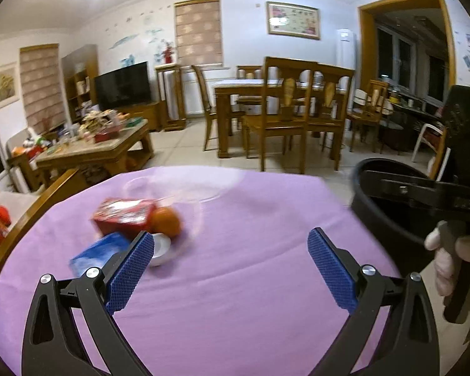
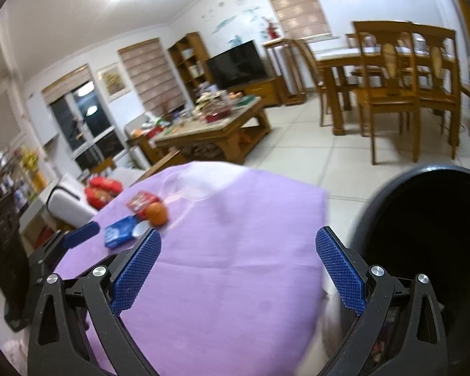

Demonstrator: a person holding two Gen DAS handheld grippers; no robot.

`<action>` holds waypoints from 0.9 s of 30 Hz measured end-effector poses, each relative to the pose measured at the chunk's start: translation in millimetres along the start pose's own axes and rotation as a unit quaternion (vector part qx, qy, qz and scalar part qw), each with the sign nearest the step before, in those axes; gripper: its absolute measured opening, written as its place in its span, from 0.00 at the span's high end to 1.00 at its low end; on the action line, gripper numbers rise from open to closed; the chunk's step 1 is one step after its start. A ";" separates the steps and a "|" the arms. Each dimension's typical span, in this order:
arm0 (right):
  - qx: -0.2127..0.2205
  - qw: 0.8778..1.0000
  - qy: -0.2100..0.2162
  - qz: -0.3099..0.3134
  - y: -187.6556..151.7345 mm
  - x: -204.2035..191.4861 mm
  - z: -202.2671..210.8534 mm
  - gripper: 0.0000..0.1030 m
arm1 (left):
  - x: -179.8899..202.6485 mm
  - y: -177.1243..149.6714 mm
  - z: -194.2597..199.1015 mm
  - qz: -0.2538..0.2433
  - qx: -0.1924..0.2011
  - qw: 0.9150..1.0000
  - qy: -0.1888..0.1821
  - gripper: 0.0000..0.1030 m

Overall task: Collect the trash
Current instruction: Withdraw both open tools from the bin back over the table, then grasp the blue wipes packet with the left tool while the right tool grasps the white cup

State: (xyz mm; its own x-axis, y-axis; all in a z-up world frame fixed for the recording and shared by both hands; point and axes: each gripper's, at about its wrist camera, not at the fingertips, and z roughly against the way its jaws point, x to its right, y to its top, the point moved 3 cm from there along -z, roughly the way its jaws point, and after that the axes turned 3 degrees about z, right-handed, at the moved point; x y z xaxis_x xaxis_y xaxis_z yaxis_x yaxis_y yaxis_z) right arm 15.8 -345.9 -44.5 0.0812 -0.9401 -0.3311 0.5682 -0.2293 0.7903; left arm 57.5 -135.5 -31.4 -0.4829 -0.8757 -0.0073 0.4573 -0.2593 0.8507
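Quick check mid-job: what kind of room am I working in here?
Most likely a home living and dining room. A flat-screen TV stands against the wall, a cluttered wooden coffee table sits before it, and a wooden dining table with chairs fills the far side. You work at a table with a purple cloth.

text: you can read none | red box [image 1: 122, 216]: print blurred | blue packet [image 1: 94, 252]: print blurred | framed picture [image 1: 293, 20] on wall: lettering too small for you to make out
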 end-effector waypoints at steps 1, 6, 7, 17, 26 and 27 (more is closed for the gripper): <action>-0.003 1.000 0.003 0.004 1.5 -5.9 -3.7 0.05 | -8.8 -0.5 -0.4 0.003 -0.003 1.000 0.005 0.05; -0.030 0.999 0.022 0.032 5.7 -47.9 -37.0 0.05 | -65.1 -7.3 -6.6 0.023 -0.027 0.999 0.033 0.05; -0.034 0.998 0.024 0.036 5.3 -53.2 -42.5 0.05 | -77.7 -8.4 -9.3 0.028 -0.033 0.998 0.041 0.05; -0.077 0.994 0.040 0.064 -3.9 -101.0 -91.8 0.05 | -120.0 -13.3 -40.6 0.030 -0.113 0.992 0.042 0.06; -0.109 0.990 0.041 0.081 -8.5 -114.5 -118.8 0.05 | -126.2 -24.1 -59.1 0.024 -0.176 0.984 0.022 0.23; -0.112 0.989 0.042 0.082 -8.8 -115.6 -121.8 0.05 | -127.4 -23.9 -58.6 0.026 -0.176 0.984 0.019 0.24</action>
State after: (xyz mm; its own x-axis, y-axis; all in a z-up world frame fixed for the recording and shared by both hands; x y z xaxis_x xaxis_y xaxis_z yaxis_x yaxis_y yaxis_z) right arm 101.1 -204.5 -75.9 0.2491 -0.9339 -0.2565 0.7077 -0.0053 0.7065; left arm 151.9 -41.7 -81.6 -0.4268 -0.9043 0.0053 0.7140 -0.3334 0.6156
